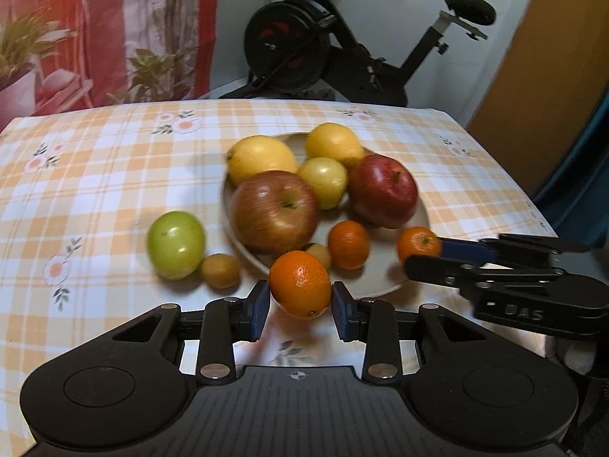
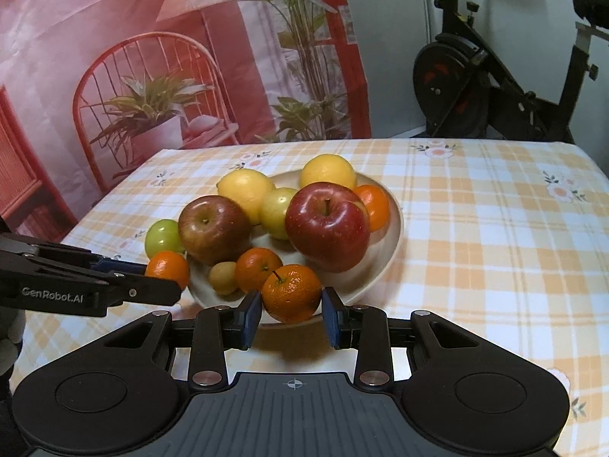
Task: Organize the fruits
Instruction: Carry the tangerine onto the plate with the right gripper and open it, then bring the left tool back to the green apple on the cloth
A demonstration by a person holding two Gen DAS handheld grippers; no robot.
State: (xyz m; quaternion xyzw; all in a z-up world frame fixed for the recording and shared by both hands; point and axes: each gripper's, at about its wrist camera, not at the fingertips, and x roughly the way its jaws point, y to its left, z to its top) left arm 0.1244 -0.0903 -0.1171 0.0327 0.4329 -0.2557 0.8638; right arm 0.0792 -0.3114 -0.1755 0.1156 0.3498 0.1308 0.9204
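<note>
The left gripper (image 1: 300, 302) is closed on a mandarin (image 1: 300, 283); both blue pads (image 1: 261, 306) are pressed against its sides. This mandarin is held just above the near rim of the plate (image 1: 384, 270). In the right wrist view, the same gripper (image 2: 163, 285) is seen at the left, with its mandarin (image 2: 167, 268) just beside the plate rim.

The right gripper (image 2: 292, 310) is closed on a second mandarin (image 2: 291, 292), which carries a short stem. This fruit is held over the near edge of the plate (image 2: 392, 228). In the left wrist view, the right gripper (image 1: 422, 257) is seen entering from the right with its mandarin (image 1: 418, 243) over the plate's right side.

The plate rests on a table (image 1: 114, 175) covered by an orange-and-white checked cloth with flower prints. On the plate are found:
- a striped red-yellow apple (image 1: 275, 211);
- a dark red apple (image 1: 382, 190);
- two lemons (image 1: 260, 160), (image 1: 333, 144);
- a pale yellow-green fruit (image 1: 324, 181) between the apples;
- a loose mandarin (image 1: 348, 244);
- a small brown fruit (image 1: 319, 253), partly hidden behind the left-held mandarin.

Off the plate, to its left, a green apple (image 1: 176, 243) is placed on the cloth, with another small brown fruit (image 1: 220, 270) just beside it.

An exercise bike (image 1: 342, 45) is visible behind the table.
</note>
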